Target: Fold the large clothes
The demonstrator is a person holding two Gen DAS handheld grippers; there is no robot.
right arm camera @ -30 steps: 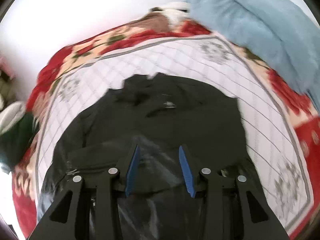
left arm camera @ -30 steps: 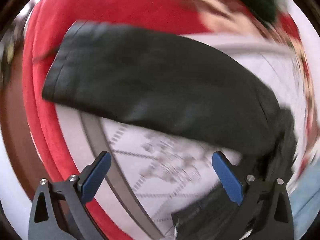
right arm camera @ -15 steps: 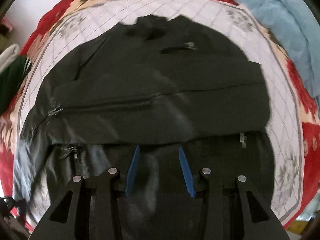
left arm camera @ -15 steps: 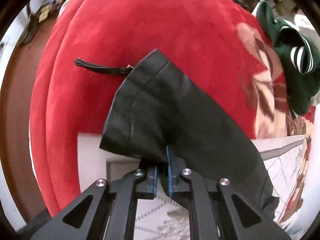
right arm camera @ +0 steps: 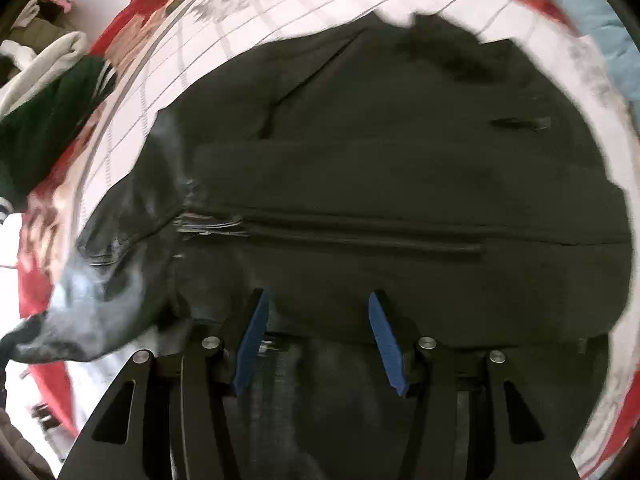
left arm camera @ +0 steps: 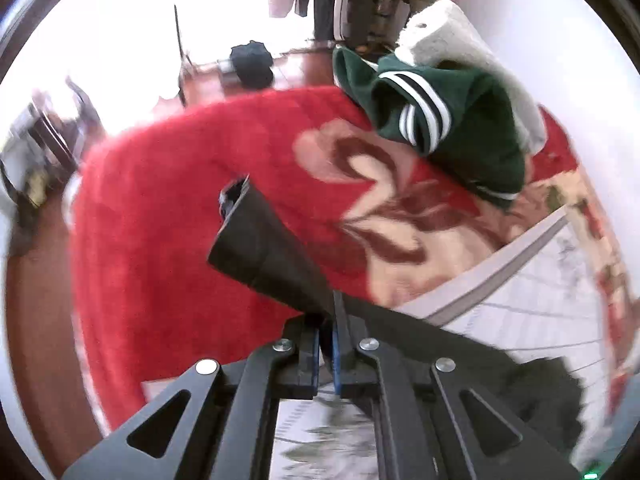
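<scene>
A large black jacket [right arm camera: 400, 184] lies spread on the white quilted bed cover [right arm camera: 168, 80], its zip running across the middle. My left gripper [left arm camera: 327, 320] is shut on the jacket's black sleeve [left arm camera: 264, 248], near the cuff, and holds it lifted above the red blanket [left arm camera: 160, 220]. My right gripper [right arm camera: 316, 308] is open, its blue fingers [right arm camera: 250, 340] hovering low over the jacket's lower body, holding nothing.
A dark green garment with white stripes [left arm camera: 448, 120] and a grey-white folded one [left arm camera: 460, 36] lie at the bed's far corner. A light blue quilt [right arm camera: 600, 20] lies at the right. Wooden floor [left arm camera: 36, 300] and hanging clothes lie beyond the bed.
My left gripper closed on the sleeve and has lifted it, swinging the view up toward the room. My right gripper moved closer over the jacket, still open.
</scene>
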